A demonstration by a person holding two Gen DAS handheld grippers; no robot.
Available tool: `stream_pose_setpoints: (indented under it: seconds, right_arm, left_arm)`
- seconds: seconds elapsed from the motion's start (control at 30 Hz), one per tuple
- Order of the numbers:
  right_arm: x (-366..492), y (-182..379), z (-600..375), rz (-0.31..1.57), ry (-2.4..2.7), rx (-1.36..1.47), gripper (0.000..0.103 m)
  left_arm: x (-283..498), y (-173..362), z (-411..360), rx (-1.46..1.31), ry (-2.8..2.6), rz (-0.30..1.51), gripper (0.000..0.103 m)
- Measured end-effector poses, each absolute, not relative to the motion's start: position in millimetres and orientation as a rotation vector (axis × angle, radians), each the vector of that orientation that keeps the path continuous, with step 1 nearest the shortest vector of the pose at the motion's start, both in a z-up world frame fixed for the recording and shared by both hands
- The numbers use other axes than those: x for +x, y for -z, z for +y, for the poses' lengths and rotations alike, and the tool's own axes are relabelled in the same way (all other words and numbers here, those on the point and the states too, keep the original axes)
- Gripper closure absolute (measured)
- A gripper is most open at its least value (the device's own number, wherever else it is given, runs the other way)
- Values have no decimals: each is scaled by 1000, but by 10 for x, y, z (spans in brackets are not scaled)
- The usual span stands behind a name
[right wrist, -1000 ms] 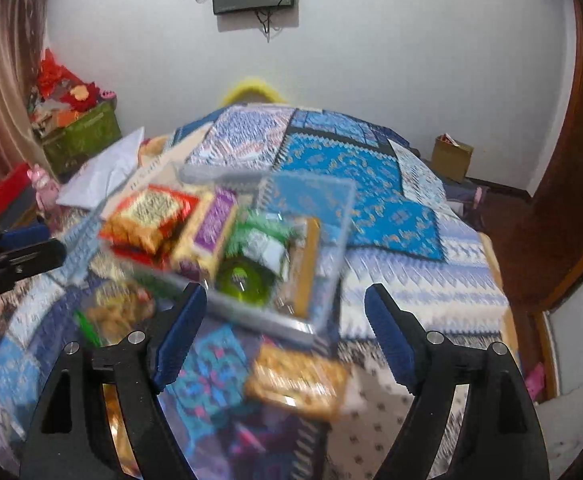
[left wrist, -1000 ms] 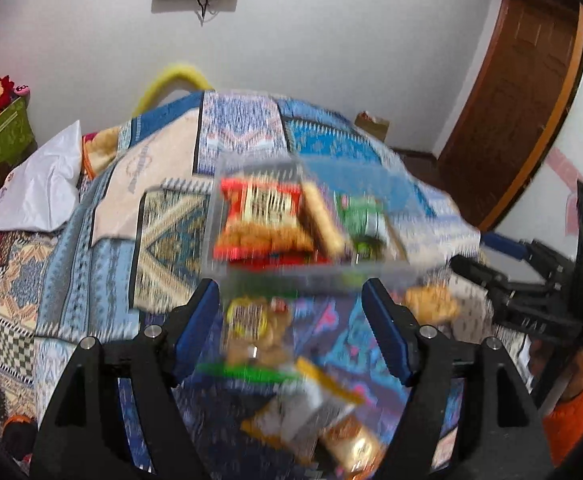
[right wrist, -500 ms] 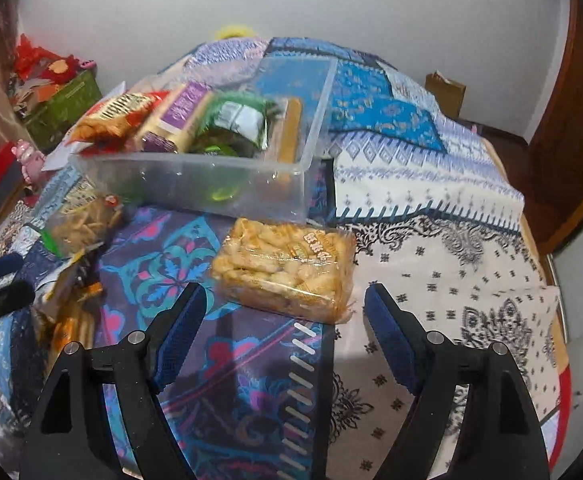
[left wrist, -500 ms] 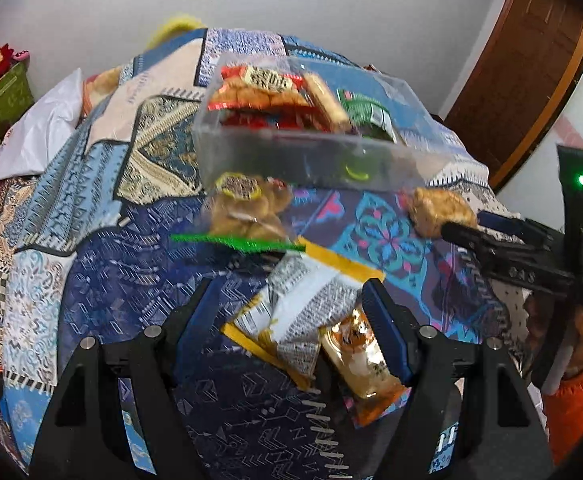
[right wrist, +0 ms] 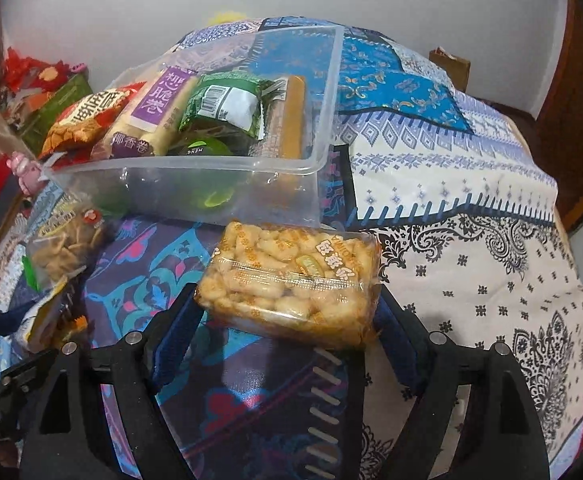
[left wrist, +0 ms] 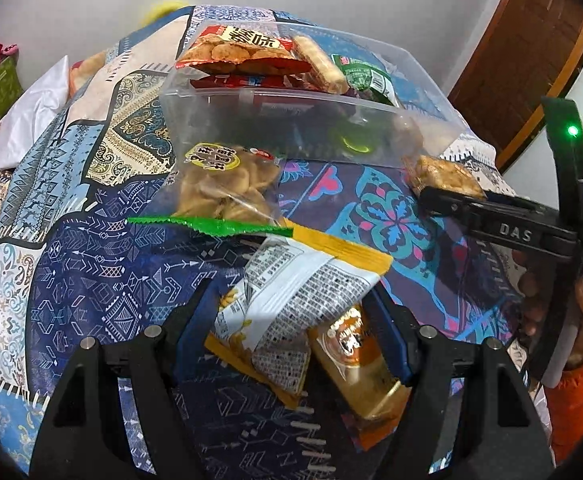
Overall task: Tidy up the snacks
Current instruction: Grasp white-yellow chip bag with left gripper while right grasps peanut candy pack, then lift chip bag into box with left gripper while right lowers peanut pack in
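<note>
both claws have dropped toward the bed. the right claw (right wrist: 287, 316) stands apart astride the crisp, brittle rice-cracker pack (right wrist: 291, 290); take its short ends. the left claw (left wrist: 291, 320), apart, probably brackets the light, slippery white-and-yellow pouch (left wrist: 291, 296), with the clear bin (right wrist: 219, 168) at 12 o'clock.

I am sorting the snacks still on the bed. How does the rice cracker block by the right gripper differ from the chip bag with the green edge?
The cracker block is a tight, boxy clear wrap; the chip bag is a loose, flat clear pouch. The block lies between the right gripper's fingers; the bag lies beyond the left gripper, between no fingers. The bag has a green sealed edge and a yellow label; the block has orange print. Both lie in front of the clear bin.
</note>
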State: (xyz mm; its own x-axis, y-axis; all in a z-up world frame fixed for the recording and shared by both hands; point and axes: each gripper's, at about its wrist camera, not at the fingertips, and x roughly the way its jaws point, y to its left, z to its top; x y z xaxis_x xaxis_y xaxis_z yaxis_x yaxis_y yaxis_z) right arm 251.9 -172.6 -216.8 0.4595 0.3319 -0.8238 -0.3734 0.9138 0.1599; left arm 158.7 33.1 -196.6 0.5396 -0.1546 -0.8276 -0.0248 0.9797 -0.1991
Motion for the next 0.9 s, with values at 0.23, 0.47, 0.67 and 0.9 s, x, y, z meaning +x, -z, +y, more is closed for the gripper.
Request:
stream_pose_setpoints:
  seconds: [0.23,0.47,0.67,0.9]
  right_arm:
    - [2384,2144,-1710,976,-453,-52,27]
    - [2207,2042,-1668,936,-479,-80,28]
    - [2082,1952,-1641,918,-507,-79,28]
    - [1997,1792,-1656,881,-522,-73,28]
  left_arm:
    - [1594,2002,360,-230,74,978,42]
    - [1501,1911,405,-248,86,959,61]
    - [1423,1833,393,-236,74,945,64]
    - [1308,1630,356,-218,76,898,67]
